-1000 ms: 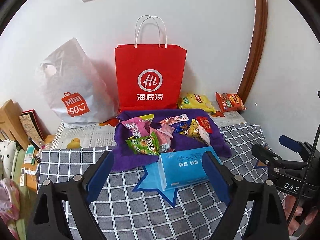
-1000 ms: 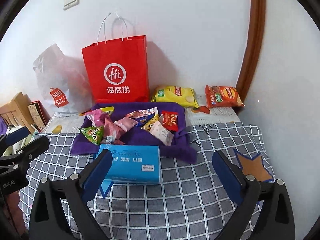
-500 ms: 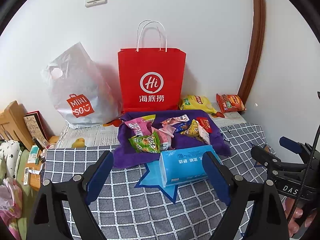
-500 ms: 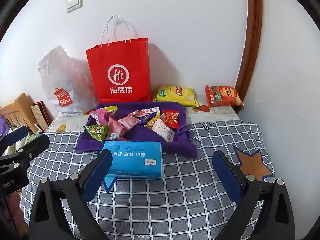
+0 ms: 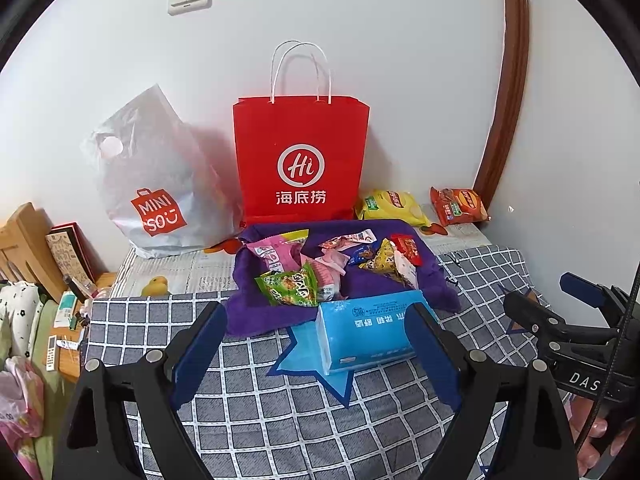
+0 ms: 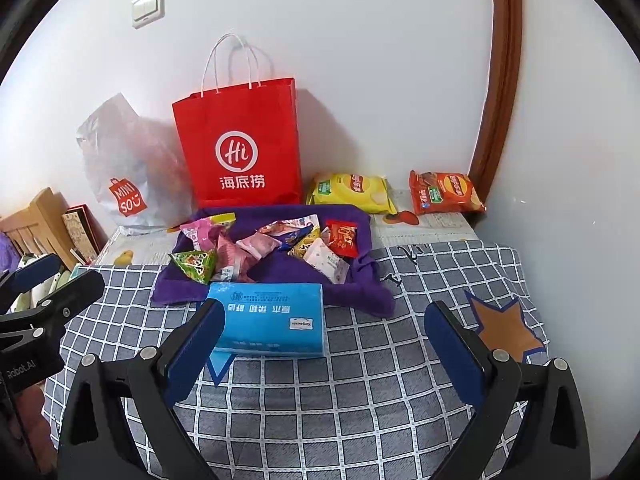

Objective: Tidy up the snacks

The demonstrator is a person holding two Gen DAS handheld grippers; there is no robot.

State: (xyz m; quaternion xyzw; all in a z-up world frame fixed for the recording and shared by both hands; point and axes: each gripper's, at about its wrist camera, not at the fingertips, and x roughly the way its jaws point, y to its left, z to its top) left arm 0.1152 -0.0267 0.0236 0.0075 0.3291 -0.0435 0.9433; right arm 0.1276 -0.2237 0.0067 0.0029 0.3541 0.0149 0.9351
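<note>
Several small snack packets lie piled on a purple cloth [image 5: 360, 288] [image 6: 280, 272] on the checked bed cover, among them a green packet [image 5: 290, 290] [image 6: 194, 264] and a small red packet [image 6: 342, 238]. A yellow chip bag [image 5: 388, 206] [image 6: 350, 192] and an orange chip bag [image 5: 458, 206] [image 6: 444, 192] lie by the wall. A red paper bag [image 5: 300, 160] [image 6: 240, 148] stands behind the cloth. My left gripper [image 5: 316, 356] and my right gripper [image 6: 324, 356] are both open and empty, above the cover in front of the cloth.
A blue tissue pack [image 5: 364, 334] [image 6: 272, 318] lies just in front of the cloth. A white Miniso plastic bag [image 5: 152, 184] [image 6: 124, 172] leans on the wall at the left. A wooden frame and books [image 5: 36, 248] stand at the far left. A brown star patch [image 6: 506, 328] marks the cover at the right.
Both grippers have pulled back and risen a little, so the snacks and bags look smaller and lower. Both stay open.
</note>
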